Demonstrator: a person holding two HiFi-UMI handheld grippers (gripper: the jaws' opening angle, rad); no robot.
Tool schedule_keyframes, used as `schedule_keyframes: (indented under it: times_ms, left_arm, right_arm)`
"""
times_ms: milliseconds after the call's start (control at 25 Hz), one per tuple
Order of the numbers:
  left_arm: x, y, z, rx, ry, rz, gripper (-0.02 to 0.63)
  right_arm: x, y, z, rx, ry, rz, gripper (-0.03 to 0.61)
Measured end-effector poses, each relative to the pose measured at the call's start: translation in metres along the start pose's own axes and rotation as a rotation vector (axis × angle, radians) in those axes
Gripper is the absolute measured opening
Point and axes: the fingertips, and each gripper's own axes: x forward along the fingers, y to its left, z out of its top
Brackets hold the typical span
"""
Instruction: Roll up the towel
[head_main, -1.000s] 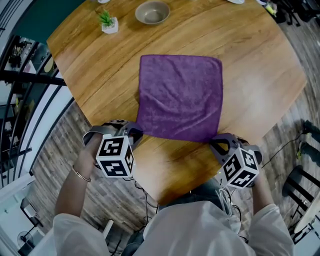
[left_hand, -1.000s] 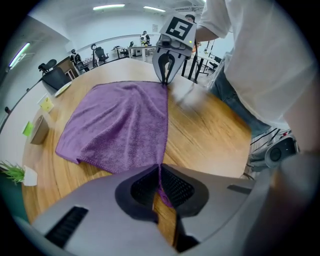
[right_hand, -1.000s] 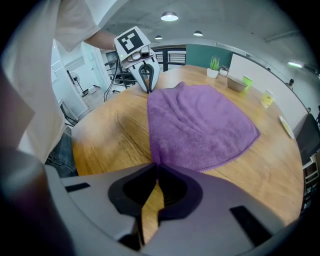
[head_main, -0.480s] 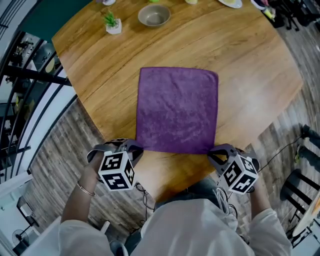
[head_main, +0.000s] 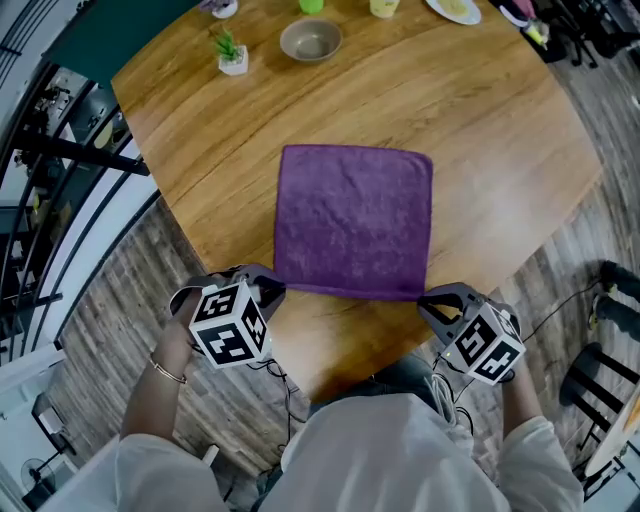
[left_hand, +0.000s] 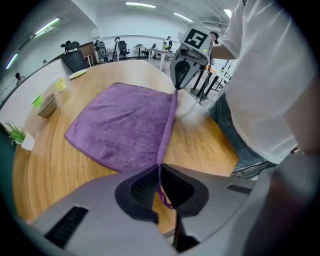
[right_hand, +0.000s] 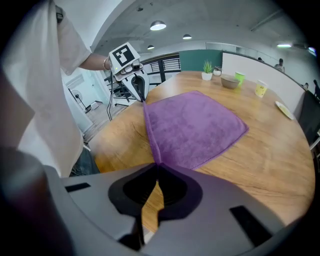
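Note:
A purple towel (head_main: 353, 220) lies spread flat on the wooden table (head_main: 200, 150), its near hem lifted a little and stretched taut. My left gripper (head_main: 274, 287) is shut on the towel's near left corner (left_hand: 161, 165), and a purple loop of the hem hangs between its jaws. My right gripper (head_main: 424, 299) is shut on the near right corner (right_hand: 156, 161). From the left gripper view the towel (left_hand: 125, 125) runs away toward the right gripper (left_hand: 179, 80). From the right gripper view the towel (right_hand: 192, 125) reaches over to the left gripper (right_hand: 140, 92).
At the table's far side stand a small potted plant (head_main: 232, 52), a grey bowl (head_main: 311, 40), green and yellow cups (head_main: 385, 6) and a plate (head_main: 452, 8). The table's near edge (head_main: 340, 370) lies just behind the grippers. A railing (head_main: 60, 170) is at left.
Both grippers have pulled the near hem up and toward me, and the towel has gone from wrinkled and skewed to flat and square.

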Motion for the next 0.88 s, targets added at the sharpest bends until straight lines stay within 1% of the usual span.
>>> schedule_keyframes:
  times_ms: [120, 320, 520, 640, 760, 800, 880]
  left_arm:
    - [0.002, 0.012, 0.001, -0.009, 0.011, 0.009, 0.020]
    - [0.010, 0.026, 0.001, -0.016, 0.025, 0.024, 0.020]
    - [0.016, 0.038, 0.002, -0.026, 0.011, 0.090, 0.023]
    - [0.014, 0.044, 0.001, -0.026, -0.003, 0.153, 0.047]
    - [0.007, 0.047, -0.004, -0.046, -0.023, 0.180, 0.094]
    - [0.004, 0.047, -0.005, -0.055, -0.030, 0.185, 0.108]
    - [-0.005, 0.046, -0.006, -0.059, -0.042, 0.202, 0.112]
  right_arm:
    - [-0.001, -0.012, 0.005, 0.017, -0.015, -0.020, 0.015]
    - [0.006, -0.028, 0.004, 0.040, -0.009, -0.040, 0.015]
    - [0.013, -0.040, 0.001, 0.073, -0.020, -0.091, 0.019]
    - [0.012, -0.043, 0.002, 0.091, -0.049, -0.131, 0.042]
    - [0.005, -0.047, 0.007, 0.107, -0.089, -0.170, 0.087]
    - [0.002, -0.047, 0.008, 0.108, -0.096, -0.179, 0.089]
    - [-0.004, -0.044, 0.009, 0.096, -0.098, -0.184, 0.089]
